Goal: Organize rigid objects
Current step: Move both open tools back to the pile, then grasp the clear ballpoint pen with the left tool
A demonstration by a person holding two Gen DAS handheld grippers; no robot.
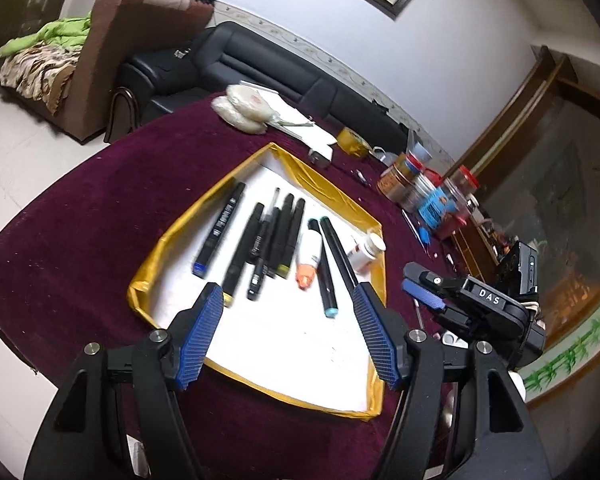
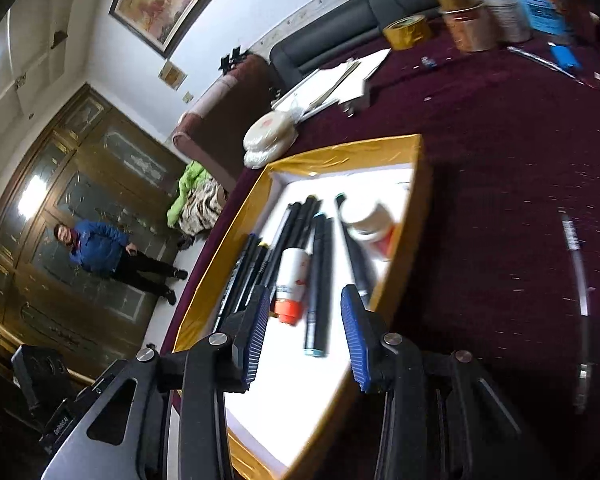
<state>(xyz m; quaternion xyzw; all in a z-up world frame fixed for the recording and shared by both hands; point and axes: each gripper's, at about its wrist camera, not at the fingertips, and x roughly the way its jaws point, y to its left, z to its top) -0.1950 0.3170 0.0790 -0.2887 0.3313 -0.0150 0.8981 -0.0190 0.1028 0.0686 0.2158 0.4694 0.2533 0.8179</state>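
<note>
A gold-rimmed tray (image 1: 308, 168) with a white floor sits on a maroon cloth (image 1: 100, 208). In the left wrist view the left gripper (image 1: 288, 328) hangs over the tray's near end, jaws wide apart, nothing between them. Beyond it, toward 12 o'clock, black markers (image 1: 276, 236) lie roughly side by side on the tray floor, with a blue-capped marker (image 1: 218, 232) apart at 11 o'clock. A white tube (image 1: 309, 258) with an orange cap lies just right of the cluster, and a teal-tipped marker (image 1: 323, 272) lies beside it. A small white bottle (image 1: 366, 252) rests on its side against the tray's right wall, at 1 o'clock. The right gripper (image 1: 424, 292) shows at 3 o'clock, outside the tray; its jaws look nearly together there. In the right wrist view the right gripper (image 2: 304, 336) stands over the tray's near corner, jaws apart and empty, the tube (image 2: 294, 276) and teal-tipped marker (image 2: 316, 312) directly ahead between the fingers. A loose pen (image 2: 576, 256) lies on the cloth at 3 o'clock, blurred. Tins (image 2: 468, 20) and a tape roll (image 2: 406, 32) stand at the far edge.
</note>
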